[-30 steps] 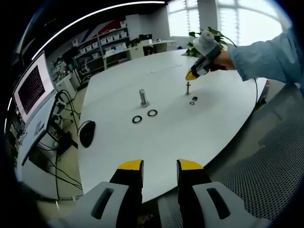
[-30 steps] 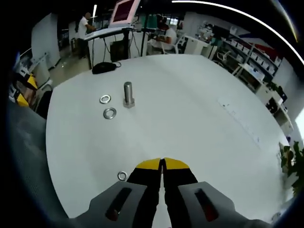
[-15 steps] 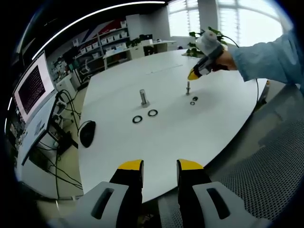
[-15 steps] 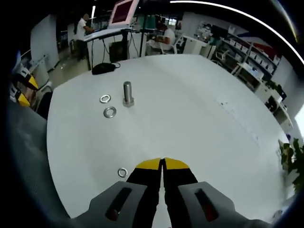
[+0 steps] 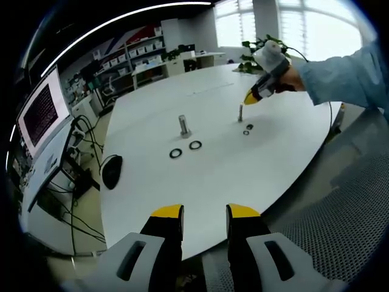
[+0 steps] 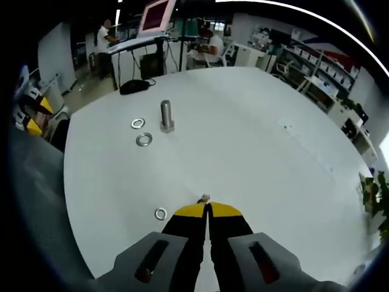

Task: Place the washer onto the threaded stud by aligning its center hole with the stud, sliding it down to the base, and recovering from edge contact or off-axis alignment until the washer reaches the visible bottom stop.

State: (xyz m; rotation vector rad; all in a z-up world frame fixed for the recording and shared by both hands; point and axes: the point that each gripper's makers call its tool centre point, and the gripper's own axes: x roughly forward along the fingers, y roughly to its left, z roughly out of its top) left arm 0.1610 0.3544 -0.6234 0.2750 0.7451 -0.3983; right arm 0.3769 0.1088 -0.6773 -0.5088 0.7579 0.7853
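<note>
A small threaded stud (image 5: 240, 112) stands upright on the white table (image 5: 255, 164), with two small washers (image 5: 247, 129) lying beside its base. A hand holds my right gripper (image 5: 251, 97) just above and to the right of the stud's top. In the right gripper view the jaws (image 6: 208, 210) are shut with nothing visible between them. The stud's tip (image 6: 205, 198) peeks out just beyond them, and one small washer (image 6: 160, 213) lies to the left. My left gripper (image 5: 205, 213) hangs open off the table's near edge, holding nothing.
A larger bolt (image 5: 183, 126) stands mid-table with two bigger washers (image 5: 175, 154) (image 5: 195, 145) beside it. A black mouse (image 5: 111, 171) lies near the left edge. Monitors, desks and shelves surround the table. In the right gripper view, seated people (image 6: 213, 44) are beyond the table.
My right gripper has drawn up and back from the small stud, so the stud's tip now shows beyond its shut jaws. The left gripper has stayed still.
</note>
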